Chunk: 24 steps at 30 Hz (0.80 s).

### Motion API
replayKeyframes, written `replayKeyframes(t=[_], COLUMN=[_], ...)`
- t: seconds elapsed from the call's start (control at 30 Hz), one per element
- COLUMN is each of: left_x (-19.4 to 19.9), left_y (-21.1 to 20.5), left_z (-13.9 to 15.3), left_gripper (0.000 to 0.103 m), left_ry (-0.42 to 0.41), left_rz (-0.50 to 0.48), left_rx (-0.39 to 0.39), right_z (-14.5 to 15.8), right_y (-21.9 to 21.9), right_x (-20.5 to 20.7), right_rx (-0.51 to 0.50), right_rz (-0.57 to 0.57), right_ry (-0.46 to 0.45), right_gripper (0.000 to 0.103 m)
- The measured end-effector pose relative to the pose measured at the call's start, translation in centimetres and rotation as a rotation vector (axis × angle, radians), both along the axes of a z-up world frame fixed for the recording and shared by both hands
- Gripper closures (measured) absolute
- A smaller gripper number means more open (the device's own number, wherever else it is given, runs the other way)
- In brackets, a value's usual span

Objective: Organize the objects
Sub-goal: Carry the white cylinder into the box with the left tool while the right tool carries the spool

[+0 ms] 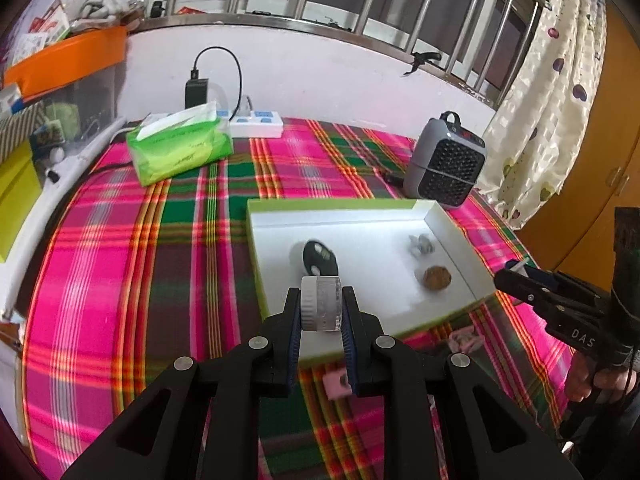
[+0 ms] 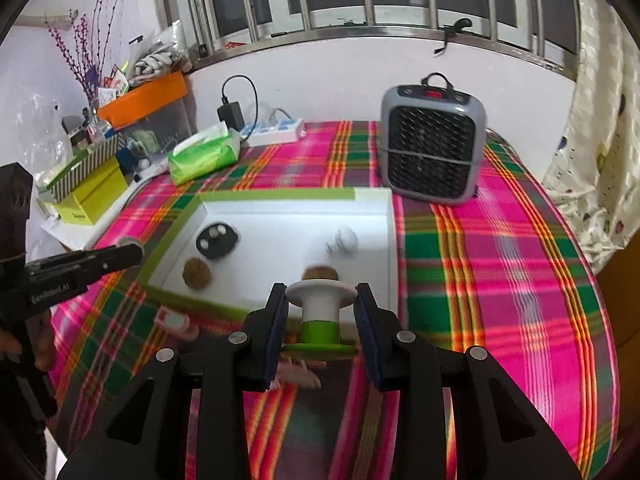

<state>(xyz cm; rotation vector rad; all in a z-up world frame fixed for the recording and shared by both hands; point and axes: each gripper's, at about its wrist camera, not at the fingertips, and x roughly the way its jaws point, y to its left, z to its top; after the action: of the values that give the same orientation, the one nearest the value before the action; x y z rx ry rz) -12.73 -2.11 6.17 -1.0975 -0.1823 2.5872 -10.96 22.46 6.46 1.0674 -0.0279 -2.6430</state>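
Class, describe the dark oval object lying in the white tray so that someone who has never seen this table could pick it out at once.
Start at the pink and green plaid tablecloth and find the shallow white tray with a green rim, in front of the grey fan heater. The dark oval object lies in the tray's left part, just behind a brown nut-like ball. It alone is black, flat, with small pale buttons.

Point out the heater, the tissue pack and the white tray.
heater (image 2: 432, 148), right wrist view, middle of its black grille.
tissue pack (image 1: 180, 148), left wrist view, green front face.
white tray (image 1: 360, 224), left wrist view, bare back part of its floor.
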Motion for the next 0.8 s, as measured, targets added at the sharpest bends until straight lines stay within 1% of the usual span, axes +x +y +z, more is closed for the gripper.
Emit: replayKeyframes(t=[0.23, 0.37, 0.43, 0.57, 0.8], left_x=[-3.3, -5.5, -6.4, -8.1, -10.4], left_y=[0.5, 0.8, 1.0, 1.7, 2.3], left_z=[-0.1, -0.2, -0.4, -1.1, -2.6], left_gripper=[0.086, 0.086, 0.086, 0.086, 0.086], left_ry=[-0.012, -0.018, -0.024, -0.038, -0.074], left_rz=[-0.016, -0.015, -0.02, -0.031, -0.036], left_rx=[0.002, -0.003, 0.0, -0.026, -0.035], right_z=[0.4, 0.0, -0.4, -1.6, -3.1], right_y=[-1.4, -2.0, -2.4, -3.1, -3.8], right_x=[-3.7, -5.8, -7.2, -9.3, -11.9], right_rx=[0.011, 0.014, 0.017, 0.032, 0.073], right_rz=[0.022, 0.032, 0.037, 0.041, 0.04], right_ry=[-0.001, -0.012, -0.03, -0.068, -0.104], right_gripper=[0.068, 0.068, 0.068, 0.068, 0.068])
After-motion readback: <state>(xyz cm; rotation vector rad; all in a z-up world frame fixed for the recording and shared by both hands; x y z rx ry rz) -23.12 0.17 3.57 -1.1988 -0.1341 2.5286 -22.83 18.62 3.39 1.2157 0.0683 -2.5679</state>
